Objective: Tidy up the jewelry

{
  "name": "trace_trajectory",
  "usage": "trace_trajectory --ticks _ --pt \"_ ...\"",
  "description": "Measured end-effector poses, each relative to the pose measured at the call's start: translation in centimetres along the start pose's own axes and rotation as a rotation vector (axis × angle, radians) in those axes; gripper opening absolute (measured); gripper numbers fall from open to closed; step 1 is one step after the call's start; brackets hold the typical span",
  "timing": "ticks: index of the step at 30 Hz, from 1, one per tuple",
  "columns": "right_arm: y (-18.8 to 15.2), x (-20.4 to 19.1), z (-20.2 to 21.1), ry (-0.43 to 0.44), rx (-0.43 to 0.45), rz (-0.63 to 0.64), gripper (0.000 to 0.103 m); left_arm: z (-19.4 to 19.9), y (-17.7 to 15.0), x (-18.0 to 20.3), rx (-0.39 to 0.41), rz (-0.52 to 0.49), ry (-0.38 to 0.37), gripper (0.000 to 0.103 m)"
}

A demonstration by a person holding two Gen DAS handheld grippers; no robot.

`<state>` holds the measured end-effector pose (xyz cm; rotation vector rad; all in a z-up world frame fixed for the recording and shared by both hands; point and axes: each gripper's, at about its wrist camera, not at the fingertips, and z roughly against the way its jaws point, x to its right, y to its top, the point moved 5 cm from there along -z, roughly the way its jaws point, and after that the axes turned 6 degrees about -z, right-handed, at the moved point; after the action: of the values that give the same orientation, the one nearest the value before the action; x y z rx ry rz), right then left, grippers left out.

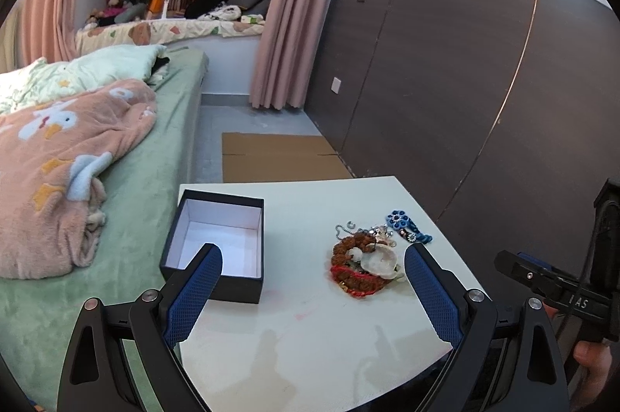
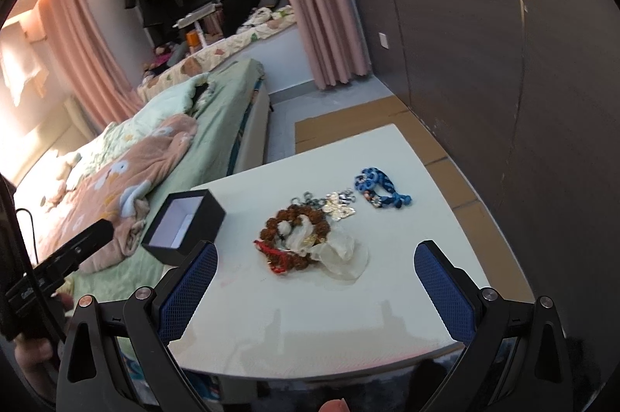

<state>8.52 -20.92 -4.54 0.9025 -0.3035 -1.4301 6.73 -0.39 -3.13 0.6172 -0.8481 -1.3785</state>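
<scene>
An open black box (image 1: 217, 245) (image 2: 184, 224) with a white inside sits empty at the left edge of the white table (image 1: 302, 342) (image 2: 310, 327). To its right lies a jewelry pile: a brown bead bracelet (image 1: 350, 244) (image 2: 298, 216) with red cord, a pale shell-like piece (image 1: 378, 257) (image 2: 343, 253), silver chains (image 1: 345, 228) (image 2: 341, 205) and a blue knotted bracelet (image 1: 405, 224) (image 2: 378, 185). My left gripper (image 1: 314, 253) hovers open above the table's near side, between box and pile. My right gripper (image 2: 316, 249) is open too, held above the table just short of the pile.
A bed with green sheet (image 1: 147, 187) (image 2: 217, 141) and pink blanket (image 1: 66, 156) adjoins the table on the left. A dark wood wall panel (image 1: 445, 71) runs along the right. Flat cardboard (image 1: 279, 156) lies on the floor beyond the table. Pink curtains (image 1: 294, 17) hang further back.
</scene>
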Motion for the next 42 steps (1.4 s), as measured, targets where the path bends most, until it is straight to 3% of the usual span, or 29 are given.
trace_trajectory --ticks 6,13,25,33,37,42 --pt "0.6 2.6 -1.4 -0.014 -0.044 -0.113 0.094 -1.6 0.2 -0.2 -0.017 0.031 -0.041 0.090" --pt "1.0 4.9 -2.7 -0.021 -0.086 -0.207 0.080 -4.3 -0.2 1.1 -0.066 0.011 -0.084 0.069" --pt "0.2 5.1 -6.9 0.013 -0.241 -0.249 0.076 -8.9 -1.9 5.1 -0.185 -0.094 -0.143 0.068" --pt "1.4 6.9 -7.2 0.008 -0.224 -0.322 0.076 -11.6 -2.8 6.6 -0.231 -0.148 -0.165 0.068" --pt "1.7 7.7 -7.4 0.022 -0.229 -0.365 0.076 -12.5 -2.7 7.3 -0.244 -0.146 -0.184 0.059" --pt "1.6 8.8 -7.5 0.025 -0.236 -0.416 0.076 -13.8 -2.9 8.5 -0.261 -0.148 -0.200 0.059"
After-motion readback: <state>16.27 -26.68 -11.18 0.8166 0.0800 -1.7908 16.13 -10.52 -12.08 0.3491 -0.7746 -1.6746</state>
